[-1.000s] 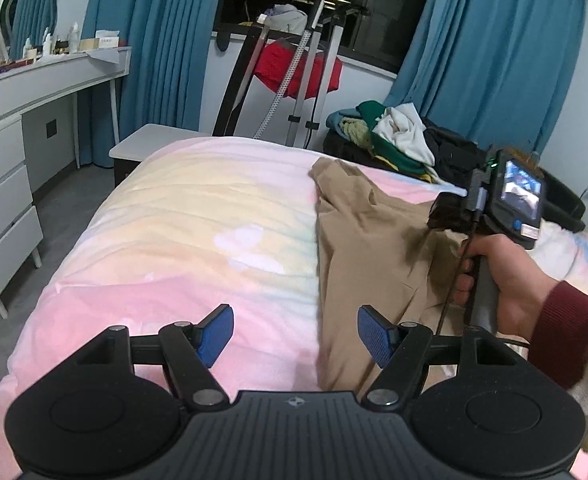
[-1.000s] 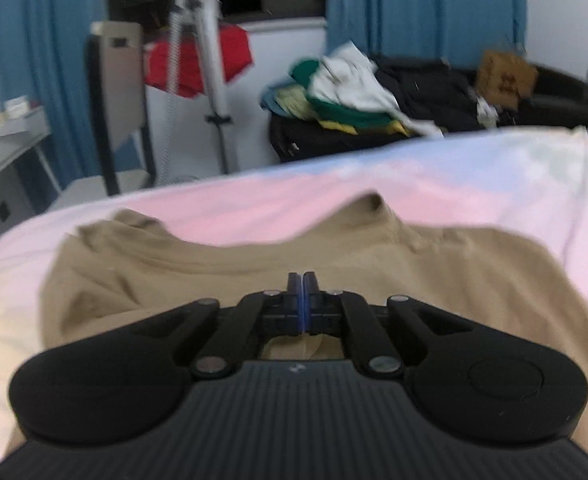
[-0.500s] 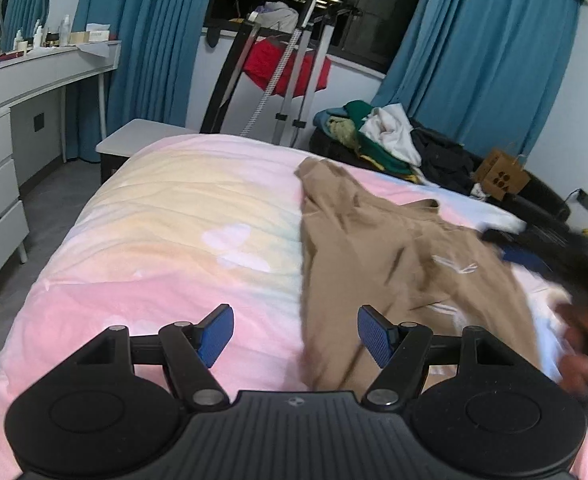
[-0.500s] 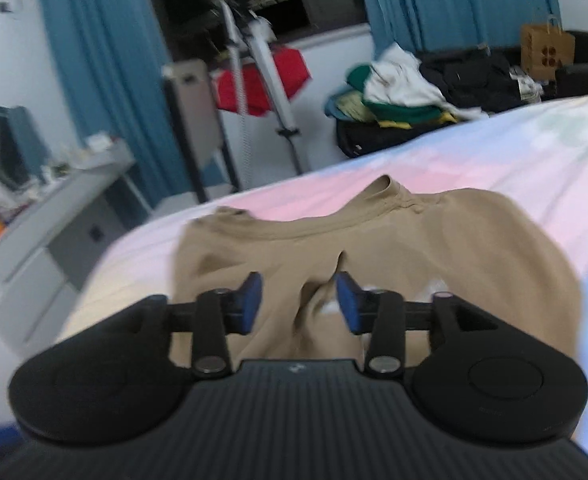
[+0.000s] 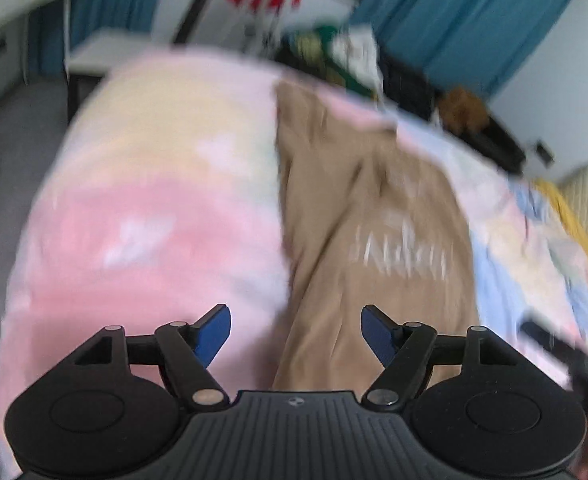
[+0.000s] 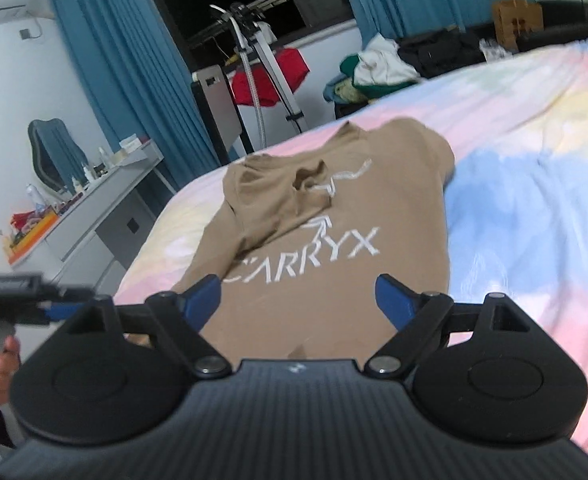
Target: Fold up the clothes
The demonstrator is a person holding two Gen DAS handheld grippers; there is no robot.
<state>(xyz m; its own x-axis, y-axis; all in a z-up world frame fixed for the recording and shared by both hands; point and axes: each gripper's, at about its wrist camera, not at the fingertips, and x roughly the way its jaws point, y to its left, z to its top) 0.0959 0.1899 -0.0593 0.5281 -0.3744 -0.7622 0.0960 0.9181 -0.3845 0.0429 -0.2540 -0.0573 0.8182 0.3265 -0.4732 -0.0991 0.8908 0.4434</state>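
Observation:
A tan T-shirt (image 6: pixel 317 216) with white lettering lies on the pastel bedspread (image 6: pixel 525 184), its left side folded over and creased. It also shows, blurred, in the left wrist view (image 5: pixel 365 216). My left gripper (image 5: pixel 295 334) is open and empty above the shirt's near left edge. My right gripper (image 6: pixel 297 298) is open and empty, hovering over the shirt's near hem. The left gripper (image 6: pixel 34 304) shows at the left edge of the right wrist view.
A white desk (image 6: pixel 94 208) with bottles stands left of the bed. A clothes steamer stand (image 6: pixel 254 64) with a red garment and a pile of clothes (image 6: pixel 373 68) stand beyond the bed. Blue curtains (image 6: pixel 122 64) hang behind.
My right gripper opened, let go of the shirt and drew back toward the hem. The shirt now lies spread with its lettering up. My left gripper swung right over the shirt's edge.

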